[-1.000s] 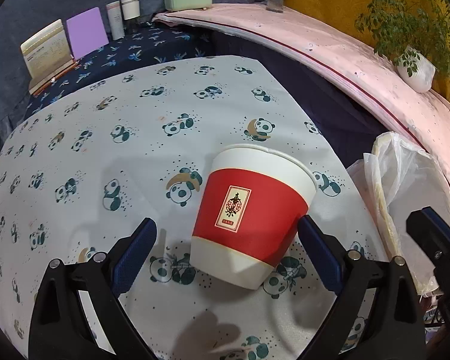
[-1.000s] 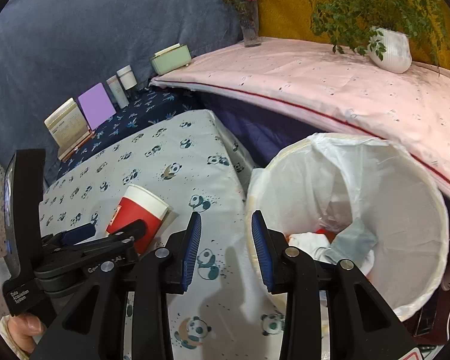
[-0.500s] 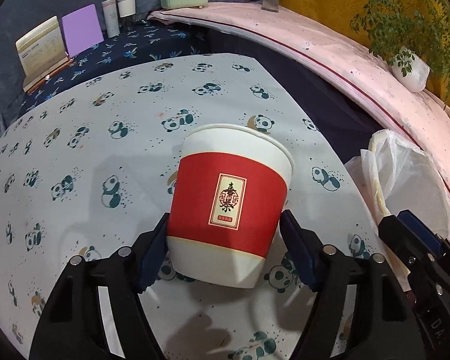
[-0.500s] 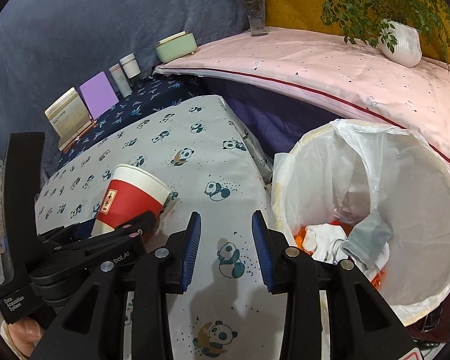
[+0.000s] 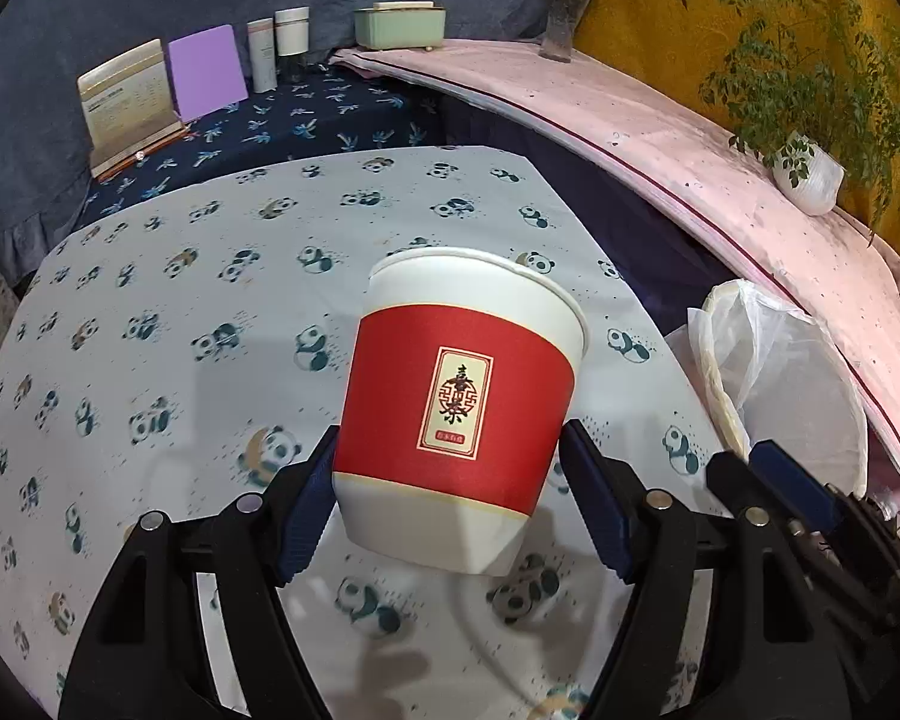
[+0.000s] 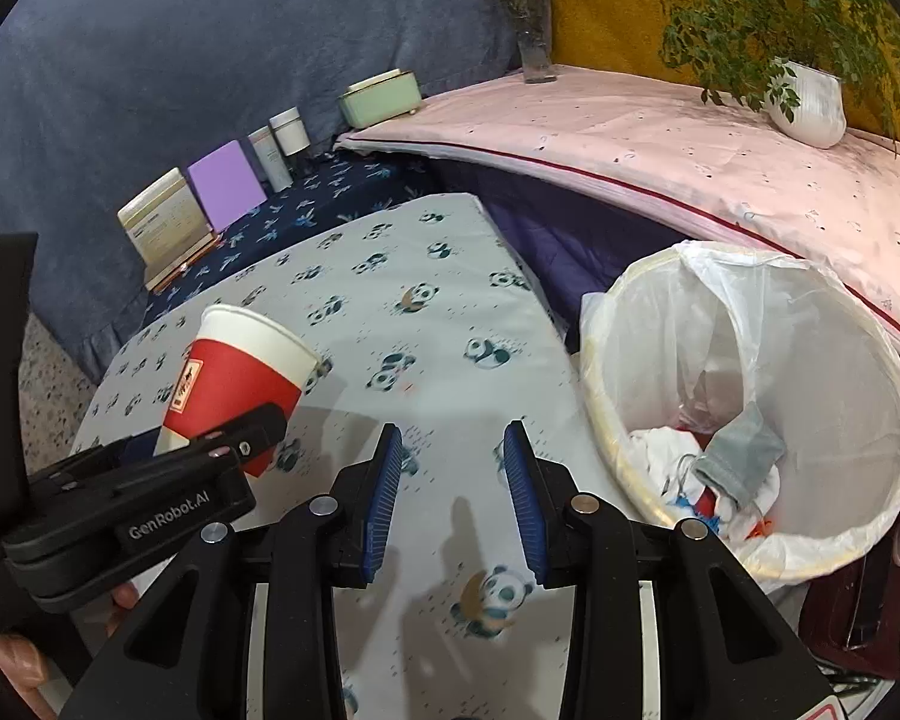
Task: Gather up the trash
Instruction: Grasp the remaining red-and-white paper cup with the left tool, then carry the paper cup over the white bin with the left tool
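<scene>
Above the panda-print cloth [image 5: 150, 312], a red and white paper cup [image 5: 459, 414] is held tilted between the blue pads of the left gripper [image 5: 450, 507], which is pinched on its lower part. The cup is lifted clear of the cloth, and a shadow is seen under it. The jaws of the right gripper [image 6: 453, 498] have just been opening a little; they are parted now and nothing is between them. To the right of the cloth, the trash bin [image 6: 600, 384] with a white liner is placed, with crumpled trash already lying at its bottom. The cup is well to the left of the bin in the right wrist view, so the carry is judged as not yet finished. The grip is low on a thin, tapered wall, so the cup could be crushed by too much pressure, or could slip out if the tilt grows. If it is released too early, it may be dropped on the cloth or hit the bin's rim.
</scene>
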Tool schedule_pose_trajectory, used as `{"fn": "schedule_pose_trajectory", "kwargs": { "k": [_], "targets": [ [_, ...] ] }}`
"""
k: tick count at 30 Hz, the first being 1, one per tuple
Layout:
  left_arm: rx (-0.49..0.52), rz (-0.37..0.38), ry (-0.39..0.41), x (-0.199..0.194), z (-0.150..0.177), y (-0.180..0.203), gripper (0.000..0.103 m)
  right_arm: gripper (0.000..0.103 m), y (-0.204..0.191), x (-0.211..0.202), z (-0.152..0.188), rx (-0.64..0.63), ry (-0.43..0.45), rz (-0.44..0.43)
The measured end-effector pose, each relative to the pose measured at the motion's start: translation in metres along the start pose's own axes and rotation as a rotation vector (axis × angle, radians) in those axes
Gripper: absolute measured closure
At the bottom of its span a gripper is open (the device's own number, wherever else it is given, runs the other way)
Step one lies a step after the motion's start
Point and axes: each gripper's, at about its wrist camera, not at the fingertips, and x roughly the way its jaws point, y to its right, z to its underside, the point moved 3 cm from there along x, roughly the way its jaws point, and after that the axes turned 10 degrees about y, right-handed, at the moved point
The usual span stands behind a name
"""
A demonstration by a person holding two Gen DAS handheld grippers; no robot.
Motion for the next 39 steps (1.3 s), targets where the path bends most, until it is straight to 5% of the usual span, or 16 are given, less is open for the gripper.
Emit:
{"fn": "schedule_pose_trajectory", "kwargs": {
  "k": [11,29,36,39],
  "targets": [
    [-0.035,-0.043,-0.004,-0.036,0.034,-0.034,0.034,0.058,-0.036,-0.004,0.059,-0.063,-0.104,-0.035],
    [-0.082,-0.074,-0.022,-0.063,0.071,-0.070,0.034,0.058,-0.067,-0.004,0.095,-0.141,-0.144,-0.051],
    [-0.063,-0.047,-0.012,-0.067,0.067,-0.052,0.034,0.095,-0.059,-0.009,0.094,-0.148,-0.145,-0.037],
    [-0.047,-0.030,-0.008,-0.066,0.063,-0.039,0.034,0.096,-0.050,-0.015,0.087,-0.130,-0.124,-0.034]
  ]
}}
